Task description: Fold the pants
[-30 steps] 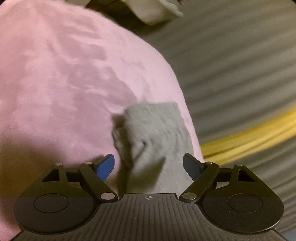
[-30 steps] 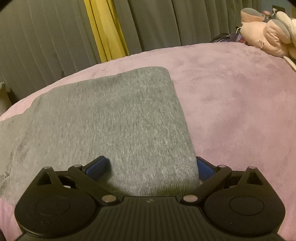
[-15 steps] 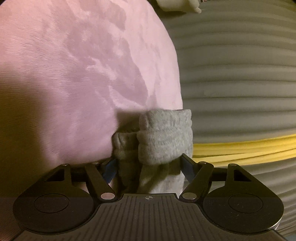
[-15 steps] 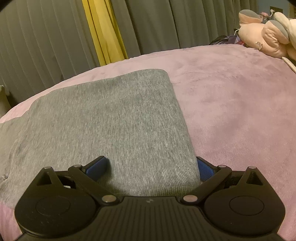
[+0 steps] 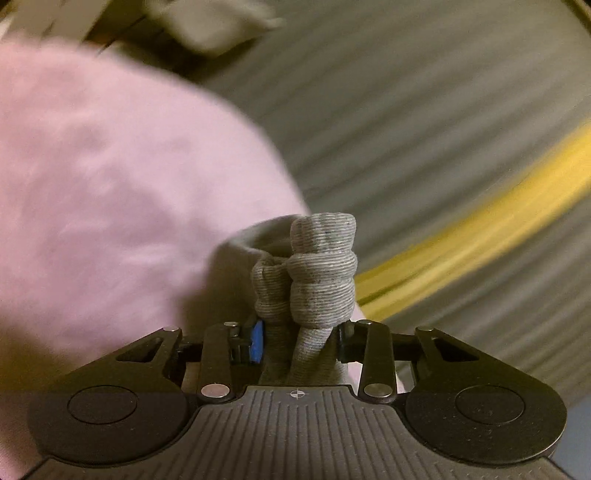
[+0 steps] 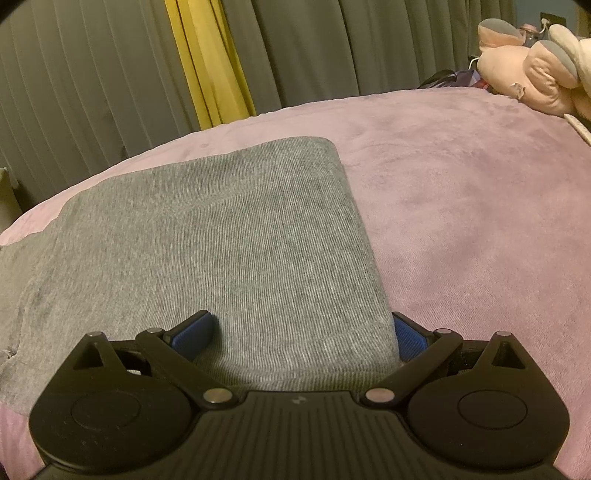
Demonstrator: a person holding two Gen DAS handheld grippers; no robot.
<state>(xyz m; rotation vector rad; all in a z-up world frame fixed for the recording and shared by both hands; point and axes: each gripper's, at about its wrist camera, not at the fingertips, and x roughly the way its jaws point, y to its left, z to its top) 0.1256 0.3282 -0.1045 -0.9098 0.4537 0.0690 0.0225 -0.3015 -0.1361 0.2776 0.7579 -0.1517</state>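
The grey knit pants (image 6: pixel 221 240) lie folded flat on the pink blanket (image 6: pixel 461 203) in the right wrist view. My right gripper (image 6: pixel 301 332) stands open and wide at their near edge: its left pad rests on the cloth and its right pad is just past the folded side. In the left wrist view my left gripper (image 5: pixel 299 338) is closing its jaws on a bunched, ribbed end of the pants (image 5: pixel 321 280). Both pads press the cloth, which sticks up in a crumpled knot above the blanket's edge (image 5: pixel 110 184). This view is blurred by motion.
Grey pleated curtains (image 6: pixel 92 92) with a yellow strip (image 6: pixel 207 62) hang behind the bed. A pink plush toy (image 6: pixel 532 74) lies at the far right corner. A pale blurred cloth shape (image 5: pixel 207 26) shows beyond the blanket in the left wrist view.
The left jaws went from wide open around the pants' end to squeezed on it, bunching the cloth. The left gripper rose and rolled. The right gripper and folded pants stayed put.
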